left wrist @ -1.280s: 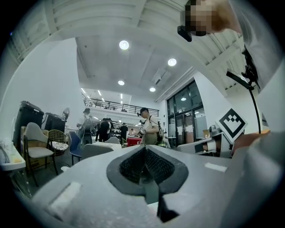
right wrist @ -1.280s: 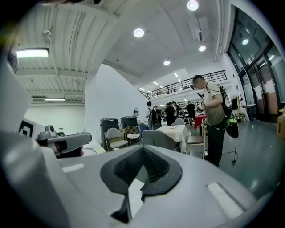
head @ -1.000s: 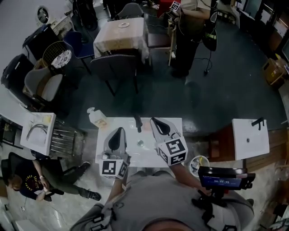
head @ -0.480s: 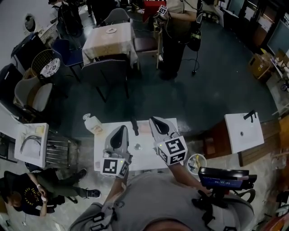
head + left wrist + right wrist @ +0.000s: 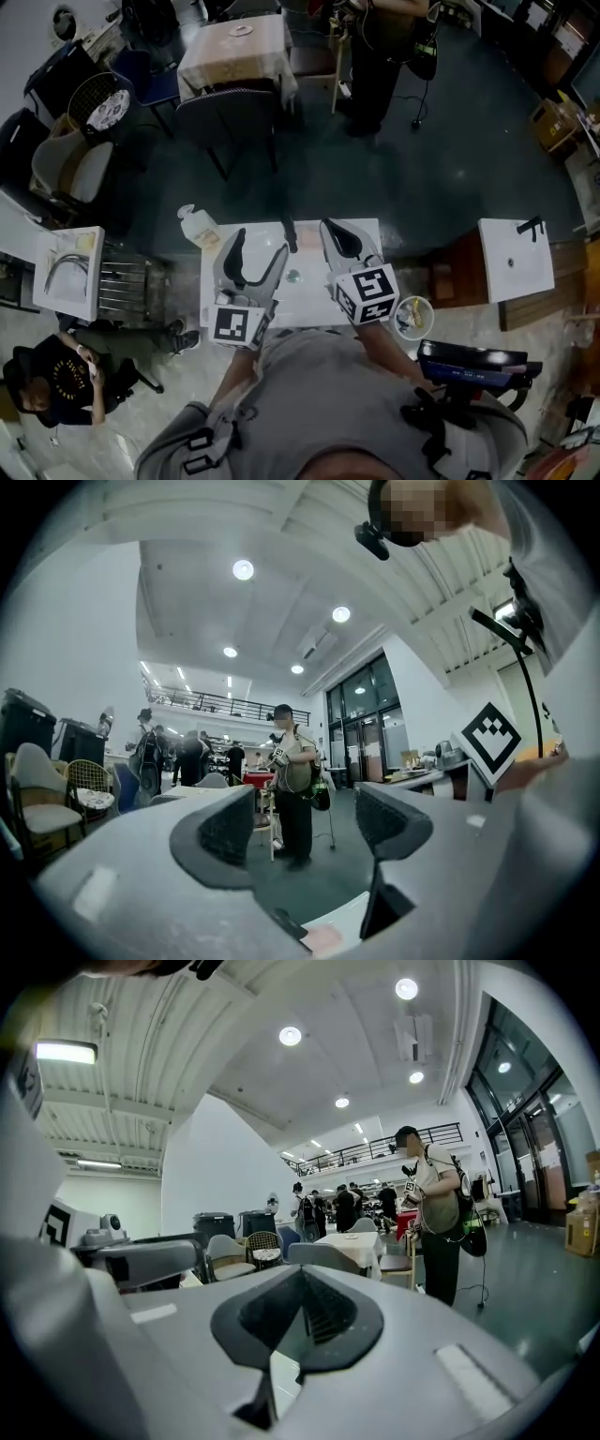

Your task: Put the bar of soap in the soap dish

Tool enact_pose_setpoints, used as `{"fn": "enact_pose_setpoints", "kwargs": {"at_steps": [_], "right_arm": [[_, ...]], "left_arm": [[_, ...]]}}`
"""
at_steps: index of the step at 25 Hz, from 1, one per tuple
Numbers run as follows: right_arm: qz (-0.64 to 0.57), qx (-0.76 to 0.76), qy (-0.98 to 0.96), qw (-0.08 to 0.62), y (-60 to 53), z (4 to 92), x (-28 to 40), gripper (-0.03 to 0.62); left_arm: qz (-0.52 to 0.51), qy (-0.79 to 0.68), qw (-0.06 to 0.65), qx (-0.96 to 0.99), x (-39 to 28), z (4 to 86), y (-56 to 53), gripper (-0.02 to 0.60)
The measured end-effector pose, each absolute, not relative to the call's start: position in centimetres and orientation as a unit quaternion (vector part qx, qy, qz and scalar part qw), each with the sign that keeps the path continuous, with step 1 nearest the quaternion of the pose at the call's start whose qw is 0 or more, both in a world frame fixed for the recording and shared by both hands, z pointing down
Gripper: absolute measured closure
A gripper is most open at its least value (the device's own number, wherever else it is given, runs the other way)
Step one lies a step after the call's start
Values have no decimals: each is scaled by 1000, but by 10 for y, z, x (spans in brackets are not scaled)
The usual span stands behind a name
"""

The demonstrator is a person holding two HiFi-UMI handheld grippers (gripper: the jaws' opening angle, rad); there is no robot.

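Note:
In the head view my left gripper (image 5: 262,246) hovers over the left part of a small white washbasin top (image 5: 310,305). Its jaws are opening, spread wide, with nothing between them. The left gripper view shows the same open jaws (image 5: 309,827) pointing level into the room. Below them lies a pale pink flat piece (image 5: 323,937), perhaps the soap, on the white top beside a black tap (image 5: 286,921). My right gripper (image 5: 330,228) is shut and empty over the top's right part; its pads (image 5: 319,1313) meet. I cannot make out a soap dish for certain.
A black tap (image 5: 289,234) stands at the basin's far edge, with a drain (image 5: 293,277) in the middle. A pump bottle (image 5: 197,225) sits at the far left corner. A round bowl (image 5: 412,317) lies to the right. Chairs, tables and a standing person (image 5: 295,789) are beyond.
My left gripper's jaws have gone from shut to wide open. Both grippers stay over the basin top; the head view has shifted a little.

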State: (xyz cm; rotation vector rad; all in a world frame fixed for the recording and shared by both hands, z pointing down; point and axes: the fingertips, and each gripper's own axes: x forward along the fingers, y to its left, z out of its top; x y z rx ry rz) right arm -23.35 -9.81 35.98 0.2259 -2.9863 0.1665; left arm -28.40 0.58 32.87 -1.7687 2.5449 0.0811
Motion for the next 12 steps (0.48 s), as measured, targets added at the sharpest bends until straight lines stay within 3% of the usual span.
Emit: {"fn": "enact_pose_setpoints", "kwargs": {"at_steps": [8,12], "right_arm": [[59,77,-992,80,-97,374,-236,591],[62,78,-991,92,-98,385,-231,591]], "left_arm": [[-46,817,-9,-575,-314,363,41,250],[-119,807,-63,-575,-332,404,68,249]]}}
